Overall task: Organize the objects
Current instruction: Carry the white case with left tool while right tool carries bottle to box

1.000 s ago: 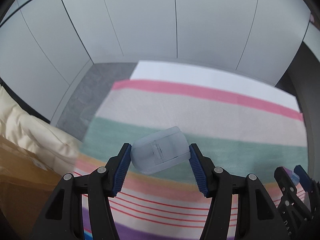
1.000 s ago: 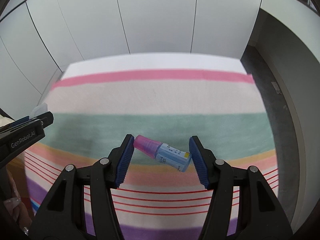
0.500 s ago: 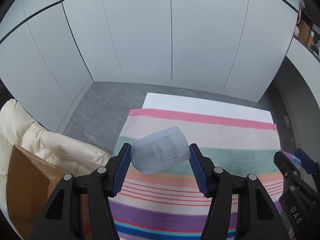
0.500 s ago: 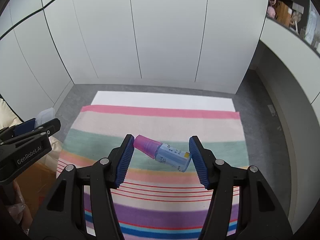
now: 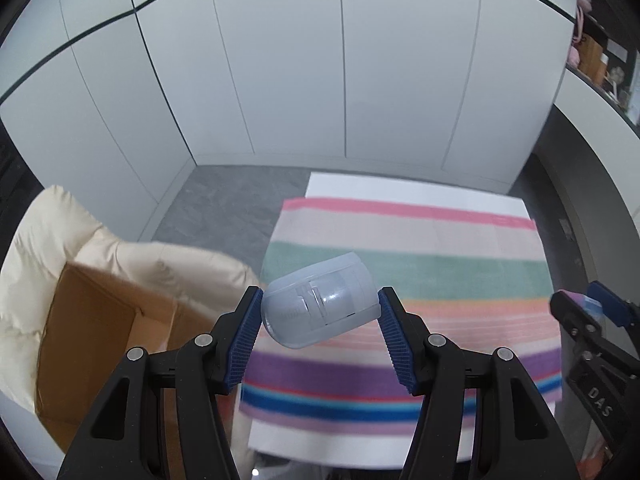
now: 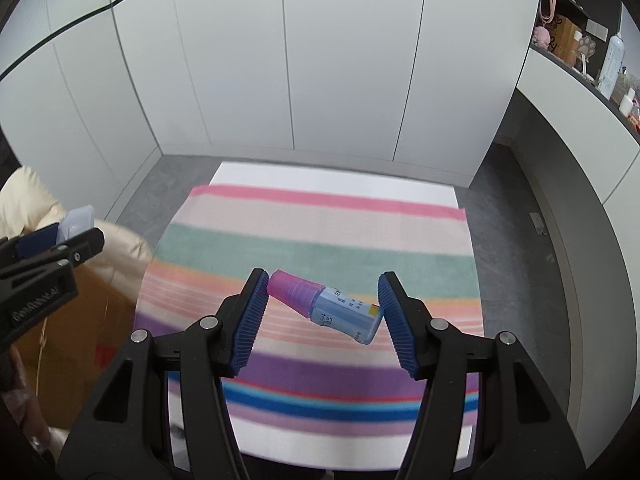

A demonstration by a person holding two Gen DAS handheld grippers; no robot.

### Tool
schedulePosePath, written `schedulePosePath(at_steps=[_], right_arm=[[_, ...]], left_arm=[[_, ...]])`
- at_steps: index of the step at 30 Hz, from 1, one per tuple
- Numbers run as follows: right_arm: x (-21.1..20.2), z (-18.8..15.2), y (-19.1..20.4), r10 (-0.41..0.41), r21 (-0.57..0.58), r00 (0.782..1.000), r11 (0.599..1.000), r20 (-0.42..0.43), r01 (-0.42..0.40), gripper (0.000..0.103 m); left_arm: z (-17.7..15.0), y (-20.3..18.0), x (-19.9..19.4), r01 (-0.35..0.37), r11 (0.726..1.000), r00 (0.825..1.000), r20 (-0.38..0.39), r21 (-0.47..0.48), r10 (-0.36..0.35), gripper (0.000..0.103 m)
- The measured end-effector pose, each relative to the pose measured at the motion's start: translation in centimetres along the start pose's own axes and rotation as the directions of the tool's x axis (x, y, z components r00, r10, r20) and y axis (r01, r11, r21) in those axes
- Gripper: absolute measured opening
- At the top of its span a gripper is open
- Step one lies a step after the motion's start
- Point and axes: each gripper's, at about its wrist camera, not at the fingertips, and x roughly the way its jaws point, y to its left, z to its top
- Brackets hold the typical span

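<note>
— What have your jaws got?

— My left gripper (image 5: 319, 317) pinches a translucent pale-blue case (image 5: 320, 305) between its ribbed blue pads, tilted, its rounded end low and to the left. My right gripper (image 6: 322, 307) pinches a small bottle (image 6: 326, 306) lengthwise: the pink cap touches the left pad, the blue labelled base touches the right pad, and the bottle slopes down to the right.

— Are both held off the surface?

— Yes, both hang in the air above a striped cloth (image 6: 312, 240), with bands of pink, beige, green, orange, purple and blue, spread on a white bench (image 6: 320, 178).

— And further out?

— To my left stands an open cardboard box (image 5: 104, 328), resting against a cream padded cushion (image 5: 80, 240). The case hangs near the cloth's left edge, just beside the box. From the left wrist view the right gripper shows at the right edge; from the right wrist view the left gripper (image 6: 60, 236) shows at the left edge, over the box. Behind the bench lie a grey floor (image 5: 224, 200) and white wall panels (image 6: 320, 60). A shelf (image 6: 584, 48) with bottles and small items runs along the upper right.
</note>
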Motion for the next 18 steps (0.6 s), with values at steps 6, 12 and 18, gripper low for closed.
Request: schedulePosePath(at_steps=[6, 12, 18], right_arm=[[-2.1, -4.6, 0.3, 0.015, -0.015, 1.0, 1.0, -0.022, -0.015, 0.059], [-3.7, -8.1, 1.1, 0.019, -0.032, 0.999, 0.999, -0.044, -0.021, 0.059], [-4.6, -8.6, 2.3, 0.03, -0.046, 0.999, 0.998, -0.041, -0.032, 0.059]], left_arm=[[-4.2, 1.1, -2.8, 0.027, 0.999, 0.999, -0.021, 0.02, -0.026, 0.059], [-7.5, 2.9, -4.6, 0.042, 0.999, 0.998, -0.038, 0.019, -0.041, 0.059], [-8.7, 5.5, -5.2, 0.033, 0.999, 0.999, -0.037, -0.026, -0.034, 0.059]])
